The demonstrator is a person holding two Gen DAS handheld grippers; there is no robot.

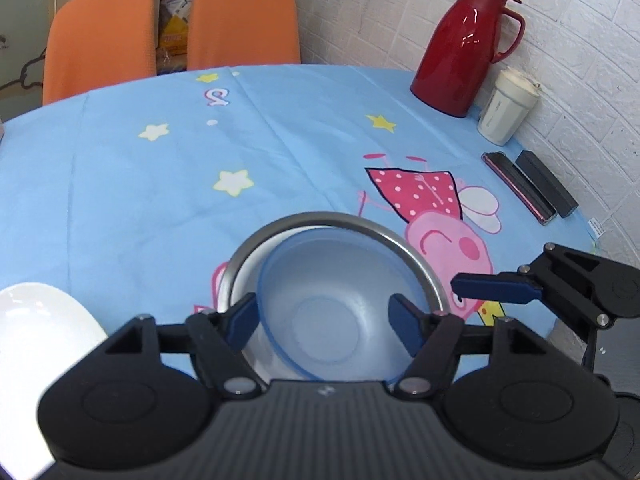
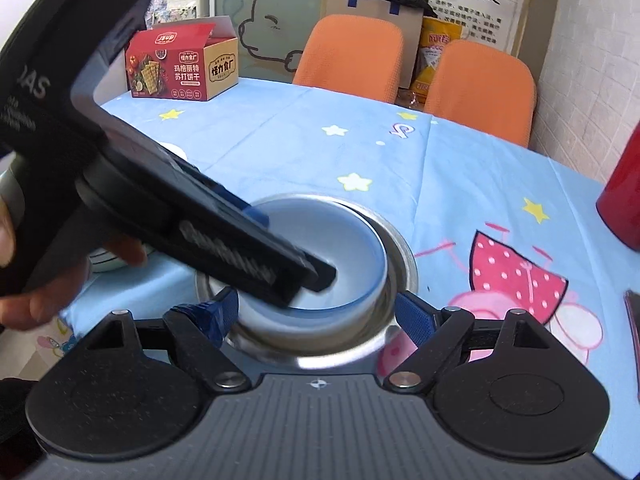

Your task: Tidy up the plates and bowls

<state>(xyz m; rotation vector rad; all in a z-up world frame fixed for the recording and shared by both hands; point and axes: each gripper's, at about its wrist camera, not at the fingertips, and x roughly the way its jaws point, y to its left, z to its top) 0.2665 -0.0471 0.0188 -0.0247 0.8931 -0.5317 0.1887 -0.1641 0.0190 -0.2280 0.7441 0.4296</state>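
Note:
A steel bowl (image 1: 404, 242) stands on the blue tablecloth with a translucent blue bowl (image 1: 332, 304) nested inside it. My left gripper (image 1: 324, 324) is open, and its blue fingers flank the near part of the blue bowl without pressing on it. In the right wrist view it reaches down into the bowls from the left. My right gripper (image 2: 316, 316) is open over the near rim of the steel bowl (image 2: 404, 256). Seen from the left wrist, it hovers just right of the bowls. A white plate (image 1: 40, 340) lies at the near left.
A red thermos jug (image 1: 460, 48), a white cup (image 1: 506, 108) and two dark slim boxes (image 1: 532, 188) stand along the right wall. A cracker box (image 2: 180, 64) sits at the far left of the table. Two orange chairs (image 1: 240, 20) stand behind it. A hand (image 2: 40, 300) holds the left gripper.

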